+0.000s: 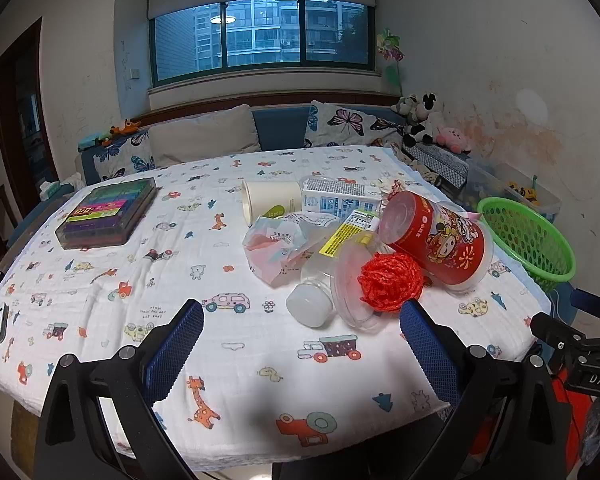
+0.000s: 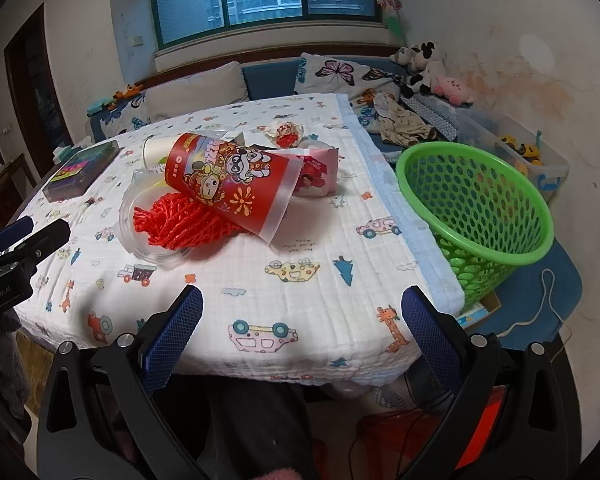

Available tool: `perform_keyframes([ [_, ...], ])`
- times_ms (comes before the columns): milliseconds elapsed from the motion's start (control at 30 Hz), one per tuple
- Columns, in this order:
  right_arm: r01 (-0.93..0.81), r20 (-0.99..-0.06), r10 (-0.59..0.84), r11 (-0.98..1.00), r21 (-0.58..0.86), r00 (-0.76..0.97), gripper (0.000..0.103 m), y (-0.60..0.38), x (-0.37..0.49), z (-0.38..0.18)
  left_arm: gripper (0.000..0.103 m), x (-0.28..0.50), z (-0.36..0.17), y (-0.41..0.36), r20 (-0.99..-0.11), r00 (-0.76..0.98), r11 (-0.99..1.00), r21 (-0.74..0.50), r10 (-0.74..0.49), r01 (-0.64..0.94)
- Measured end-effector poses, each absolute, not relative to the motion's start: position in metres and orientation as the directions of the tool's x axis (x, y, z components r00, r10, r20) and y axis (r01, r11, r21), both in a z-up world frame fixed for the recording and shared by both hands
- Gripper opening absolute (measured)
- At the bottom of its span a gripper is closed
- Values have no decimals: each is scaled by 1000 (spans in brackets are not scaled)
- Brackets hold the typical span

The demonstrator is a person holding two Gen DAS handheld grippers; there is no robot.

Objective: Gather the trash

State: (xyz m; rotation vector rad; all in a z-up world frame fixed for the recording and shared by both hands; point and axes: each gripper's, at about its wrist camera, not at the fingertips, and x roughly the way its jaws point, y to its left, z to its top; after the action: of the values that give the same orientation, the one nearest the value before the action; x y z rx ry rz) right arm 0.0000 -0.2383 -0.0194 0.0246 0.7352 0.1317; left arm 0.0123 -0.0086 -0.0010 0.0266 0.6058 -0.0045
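White cartoon-print tablecloth (image 1: 228, 264), green basket (image 2: 476, 208) beside table, both grippers' fingers spread, empty.

Quilted cotton tablecloth (image 2: 260, 280), matt; perforated glossy plastic basket (image 2: 480, 200); red cup (image 2: 236, 188) glossy (printed film).

Trash pile (image 1: 364, 248) on table (image 1: 228, 344), basket (image 2: 476, 216) to its right.

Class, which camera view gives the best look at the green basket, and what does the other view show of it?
The right wrist view is best: the green basket shows its whole rim and perforated wall beside the table's right edge. The left wrist view catches the basket smaller, near the frame's right side.
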Motion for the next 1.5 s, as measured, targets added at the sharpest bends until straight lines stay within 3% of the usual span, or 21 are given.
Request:
perform_keyframes([
  [767,-176,-653,152,984,28,742,98,-229,16,-14,96,34,3,6,-562,827,1000,24,16,-3],
  [1233,-405,-629,233,903,-144,742,94,-182,55,8,96,36,3,25,-569,822,1000,3,17,-19],
  [1500,-533,-655,256,804,-264,711,86,-154,84,5,95,39,-1,30,-579,815,1000,-11,-11,5],
])
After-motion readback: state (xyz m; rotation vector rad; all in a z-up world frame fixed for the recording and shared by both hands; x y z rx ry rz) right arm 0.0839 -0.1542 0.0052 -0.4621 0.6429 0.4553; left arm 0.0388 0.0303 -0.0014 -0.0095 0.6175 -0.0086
